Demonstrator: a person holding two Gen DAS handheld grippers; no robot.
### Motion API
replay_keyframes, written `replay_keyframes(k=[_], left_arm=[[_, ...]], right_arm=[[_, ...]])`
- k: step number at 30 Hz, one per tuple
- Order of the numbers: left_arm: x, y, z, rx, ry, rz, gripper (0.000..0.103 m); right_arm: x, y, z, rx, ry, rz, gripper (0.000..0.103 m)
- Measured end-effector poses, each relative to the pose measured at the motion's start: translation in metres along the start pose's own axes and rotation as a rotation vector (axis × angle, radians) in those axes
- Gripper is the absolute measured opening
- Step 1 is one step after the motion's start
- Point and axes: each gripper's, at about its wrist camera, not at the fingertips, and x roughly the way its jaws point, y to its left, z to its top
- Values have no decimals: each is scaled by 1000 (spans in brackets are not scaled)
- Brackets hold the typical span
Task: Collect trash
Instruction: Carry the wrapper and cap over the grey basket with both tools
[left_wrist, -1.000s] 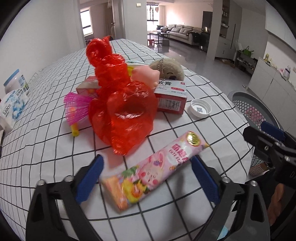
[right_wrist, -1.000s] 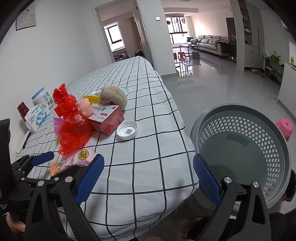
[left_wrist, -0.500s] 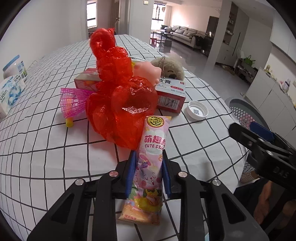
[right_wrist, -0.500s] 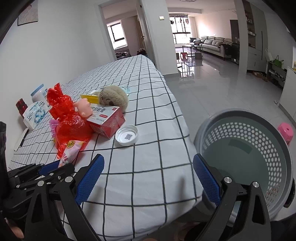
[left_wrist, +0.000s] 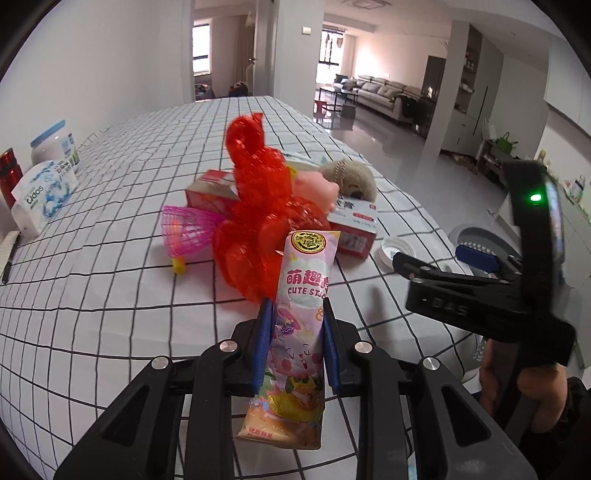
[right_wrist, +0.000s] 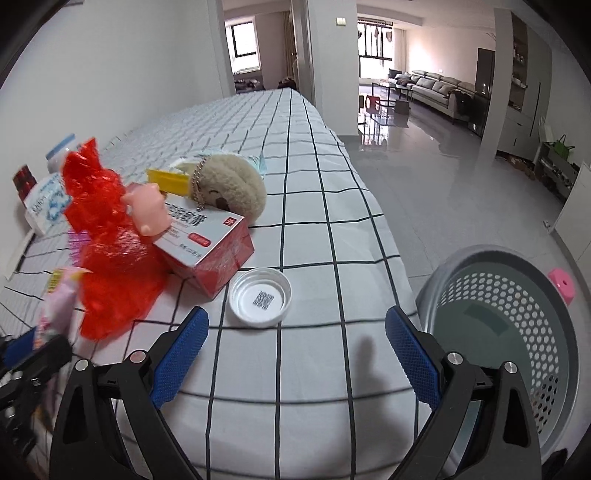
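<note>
Where gripper (left_wrist: 294, 330) clamps, wrapper (left_wrist: 301, 295) hidden.

Snack wrapper (left_wrist: 301, 306): "CUTE ST.."; white pouch (left_wrist: 43, 192): "dos".

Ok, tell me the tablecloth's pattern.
The tablecloth is white with a black grid, clearest in the right wrist view.

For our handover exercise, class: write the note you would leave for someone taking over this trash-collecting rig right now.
Left tongs: shut on the pink snack wrapper, lifted just off the checked table.
Right tongs: open, empty, above the table edge near the white lid.
Grey basket stands on the floor beside the table; no trash visible in it.
Done: wrapper picked up.
Left: drop it in the basket, then probably the red cellophane and lid. The plush toy and box may not be trash.
</note>
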Motion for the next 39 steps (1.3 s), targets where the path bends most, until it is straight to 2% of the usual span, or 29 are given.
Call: replay_keyframes(k=[8,10,16,19,20,26,32,39], left_arm=[[-5,8,4,-19,-23,15,25],[-5,9,4,-21,-23,17,25],[-3,11,2,-30,-15,21,25],[-2,11,2,-35,-11,18,25],[-2,11,3,-36,-11,20,25],[-5,9,4,-31,-14,28,25],[-7,-4,6,-5,-22,29,25],[4,-50,12,69,-14,-39,25]], right_arm=[[23,15,11,-72,55,-30,91],[26,15,12,-72,53,-18,86],[29,17,16,-86,38,11,68],[25,22,15,-112,36,29,50],[24,24,14,-117,35,32,40],[15,20,6,-102,18,43,39],[-12,4,-5,-69,-16,41,39],[-50,-39,-27,14,-49,-12,39]])
